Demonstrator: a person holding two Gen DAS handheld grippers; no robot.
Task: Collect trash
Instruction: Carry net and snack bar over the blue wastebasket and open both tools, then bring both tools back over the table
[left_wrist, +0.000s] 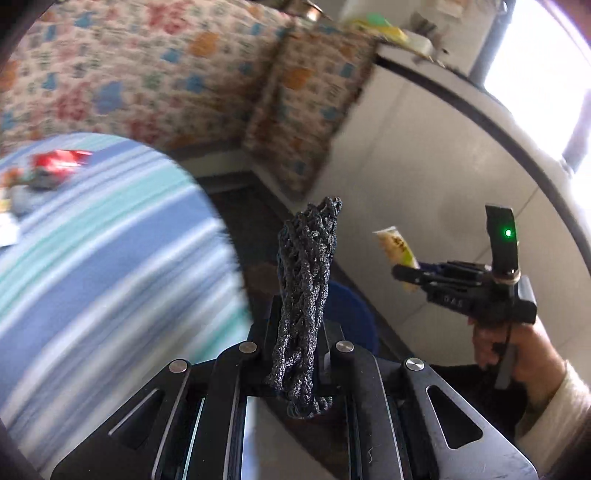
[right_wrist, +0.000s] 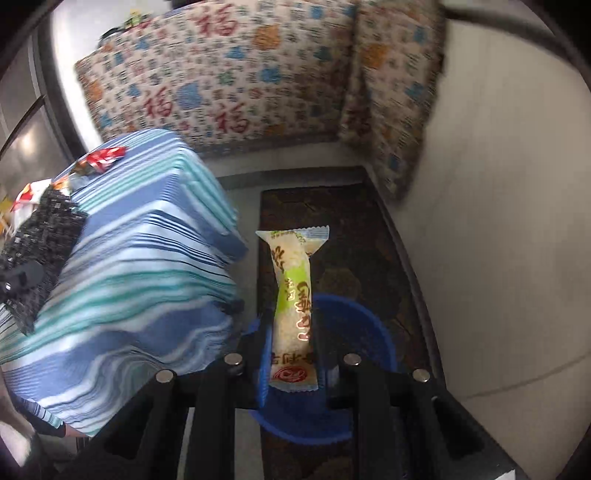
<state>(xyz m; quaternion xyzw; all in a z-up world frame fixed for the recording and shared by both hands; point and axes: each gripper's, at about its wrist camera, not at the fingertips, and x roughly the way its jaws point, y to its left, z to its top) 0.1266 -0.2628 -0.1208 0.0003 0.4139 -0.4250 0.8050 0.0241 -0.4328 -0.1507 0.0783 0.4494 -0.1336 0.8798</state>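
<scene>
My left gripper (left_wrist: 301, 325) is shut on a black crumpled mesh piece (left_wrist: 308, 280) that stands up between its fingers. It also shows at the left edge of the right wrist view (right_wrist: 40, 254). My right gripper (right_wrist: 291, 332) is shut on a yellow-green snack wrapper (right_wrist: 293, 302), held above a blue bin (right_wrist: 354, 332) on the floor. The right gripper (left_wrist: 404, 273) with the wrapper (left_wrist: 397, 245) shows in the left wrist view too. The bin (left_wrist: 351, 314) lies partly hidden behind the mesh. A red wrapper (left_wrist: 59, 160) and other wrappers (right_wrist: 33, 192) lie on the striped table.
The table has a blue and teal striped cloth (right_wrist: 140, 266). A dark mat (right_wrist: 369, 236) lies under the bin. Flowered cushions (right_wrist: 229, 70) lean against the back, with a white wall (right_wrist: 498, 221) to the right. A window (left_wrist: 535, 55) is at the far right.
</scene>
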